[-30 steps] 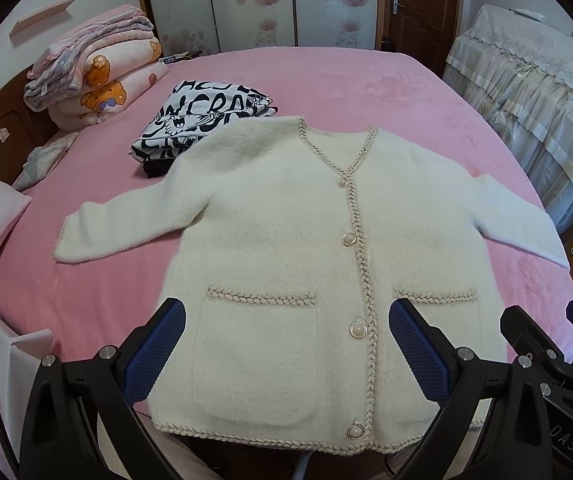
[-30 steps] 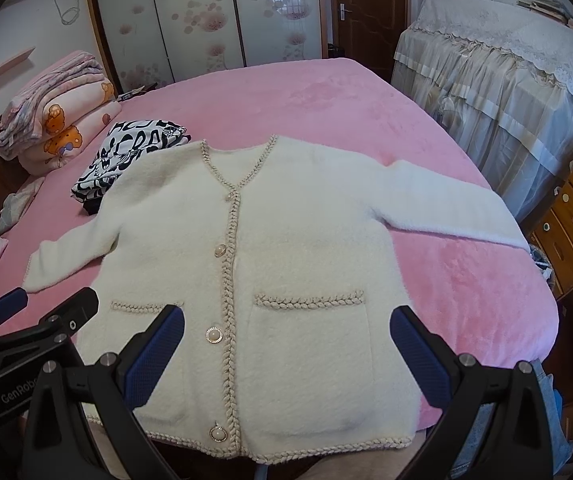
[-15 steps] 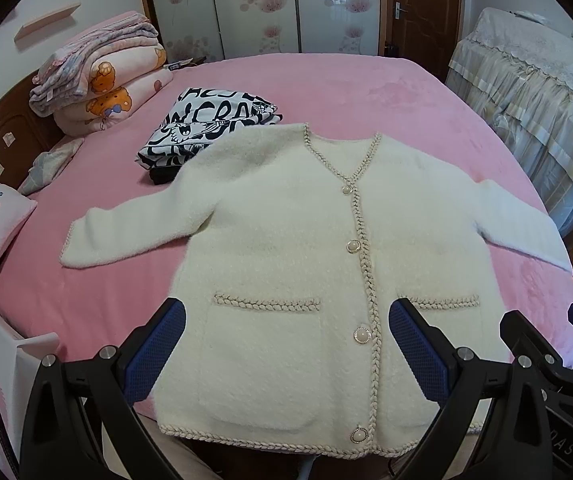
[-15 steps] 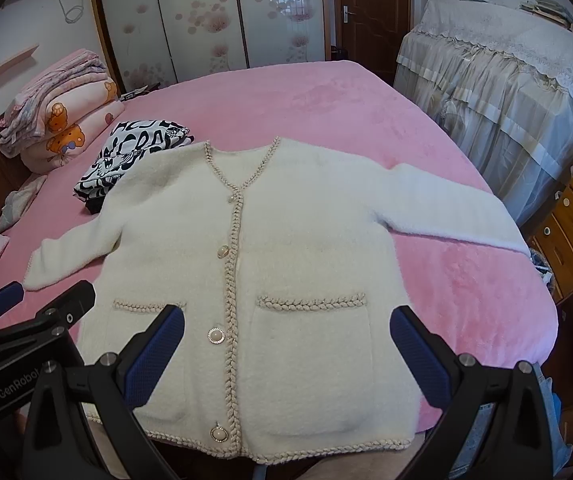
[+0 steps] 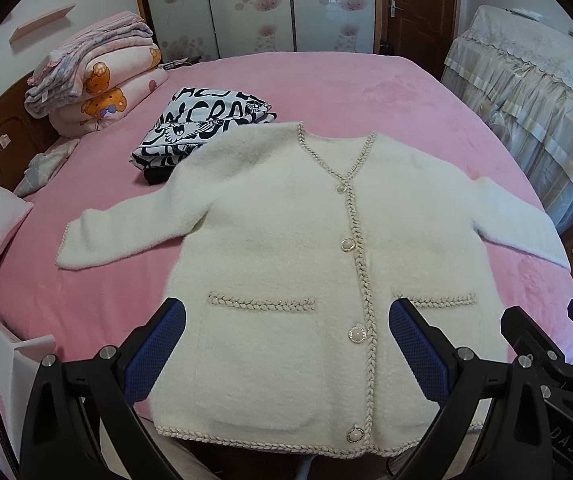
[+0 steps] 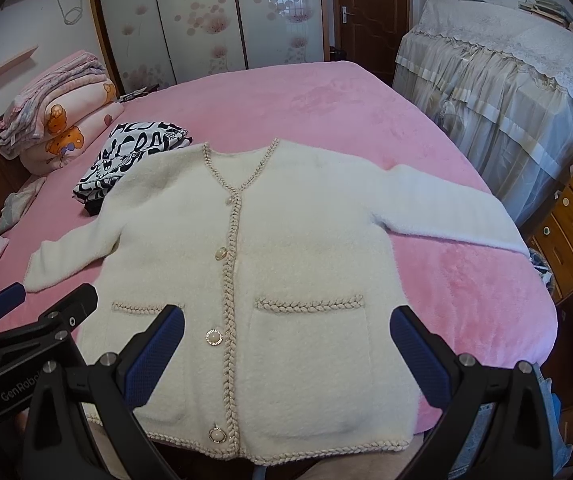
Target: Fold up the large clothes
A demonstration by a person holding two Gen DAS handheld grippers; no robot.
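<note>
Cardigan (image 5: 286, 248) of fluffy cream knit lies flat, braid-trimmed, pearl-buttoned.

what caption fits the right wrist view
Open right tongs hover over a cream fluffy buttoned cardigan spread flat on a pink plush bed.

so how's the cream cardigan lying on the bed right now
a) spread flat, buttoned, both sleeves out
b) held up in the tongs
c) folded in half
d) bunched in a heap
a: the cream cardigan lies spread flat on the pink bed, buttoned, sleeves out to each side.
</note>
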